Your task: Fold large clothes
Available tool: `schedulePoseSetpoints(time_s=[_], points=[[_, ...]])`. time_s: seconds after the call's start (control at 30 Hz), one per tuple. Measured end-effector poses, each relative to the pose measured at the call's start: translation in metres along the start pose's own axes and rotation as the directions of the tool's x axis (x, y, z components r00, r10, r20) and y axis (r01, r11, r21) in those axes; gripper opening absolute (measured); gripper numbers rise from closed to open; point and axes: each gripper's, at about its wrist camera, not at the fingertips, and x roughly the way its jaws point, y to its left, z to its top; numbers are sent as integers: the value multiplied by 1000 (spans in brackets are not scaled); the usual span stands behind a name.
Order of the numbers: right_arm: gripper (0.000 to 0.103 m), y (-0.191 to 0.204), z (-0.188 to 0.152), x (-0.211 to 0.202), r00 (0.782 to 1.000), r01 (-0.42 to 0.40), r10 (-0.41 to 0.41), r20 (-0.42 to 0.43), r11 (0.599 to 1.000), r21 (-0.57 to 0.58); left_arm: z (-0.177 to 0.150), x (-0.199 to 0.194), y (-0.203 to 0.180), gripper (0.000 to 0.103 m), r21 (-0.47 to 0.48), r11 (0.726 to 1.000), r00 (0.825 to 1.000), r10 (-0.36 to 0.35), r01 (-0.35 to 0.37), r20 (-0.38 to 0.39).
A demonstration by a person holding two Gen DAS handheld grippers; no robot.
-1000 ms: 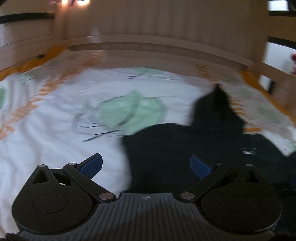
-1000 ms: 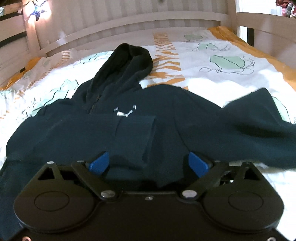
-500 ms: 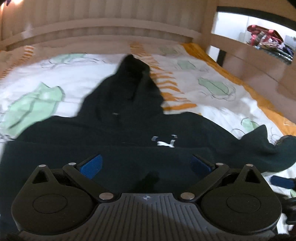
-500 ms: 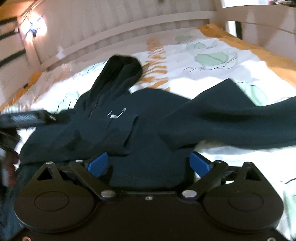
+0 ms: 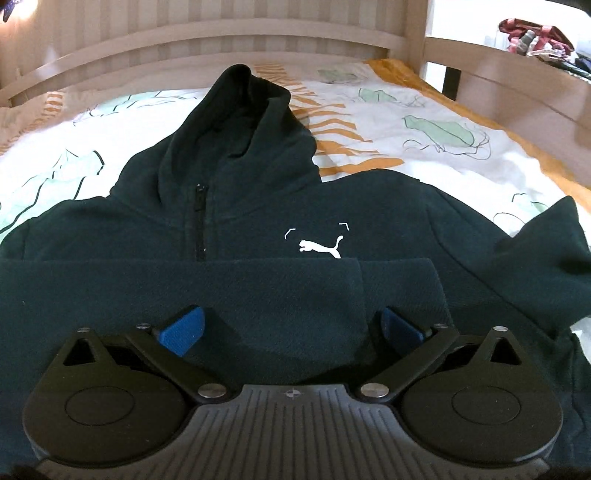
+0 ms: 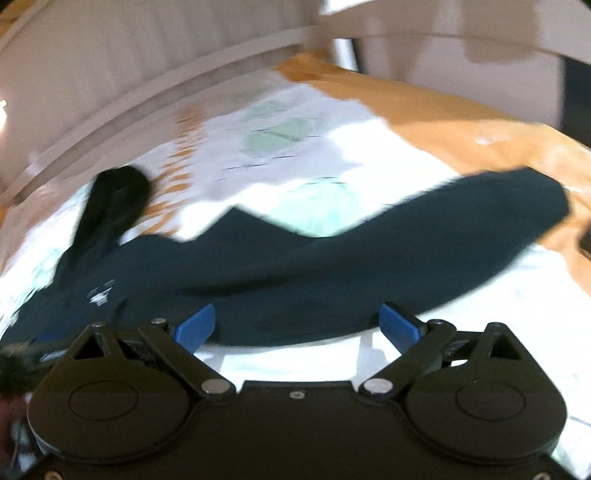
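Note:
A dark teal zip hoodie (image 5: 258,206) with a white logo (image 5: 319,247) lies face up on the bed, hood (image 5: 240,110) toward the headboard. One sleeve (image 5: 258,291) is folded across the chest. My left gripper (image 5: 291,325) is open and empty just above that folded sleeve. In the blurred right wrist view the other sleeve (image 6: 424,240) stretches out to the right over the sheet. My right gripper (image 6: 297,326) is open and empty above that sleeve's lower edge.
The bed sheet (image 5: 424,122) is white with green and orange prints. A wooden headboard (image 5: 221,40) runs along the far side and a wooden side rail (image 5: 517,77) along the right. Clothes (image 5: 535,33) lie beyond the rail.
The left gripper has swung right from the bare sheet to centre over the hoodie's chest. The right gripper has swung right, from the body to the outstretched sleeve. Both stayed open.

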Motion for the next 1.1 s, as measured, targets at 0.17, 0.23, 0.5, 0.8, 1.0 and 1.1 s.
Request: schedulePoseSetpoints(time_s=[0.17,0.23,0.5,0.8,1.0,1.1], points=[[97,-45,9,11,999,50,-52,5,984,172,0,0,-1,103,3,1000,1000,1,-1,10],[97,-62,14,16,998,63,-68,15,971,229,0,-1,-1,103,4,1000,1000,2,-2,13],[87,-110,37,34,990,102,-132,57,921,375,-2,-1,-1,103,6,1000,1000,2,-3,17],[16,-61,73,-4,970,125,-162,180,972,201,0,-2,-1,103,3,1000,1000,-1,1,8],[16,16,103,-43,956,29,-26,291,1000,-5,15,-7,14,103,-24,997,996,-80,79,-44],[16,66,108,-62,945,-17,62,321,990,-143,24,-21,36,103,-81,988,990,-135,132,-32]])
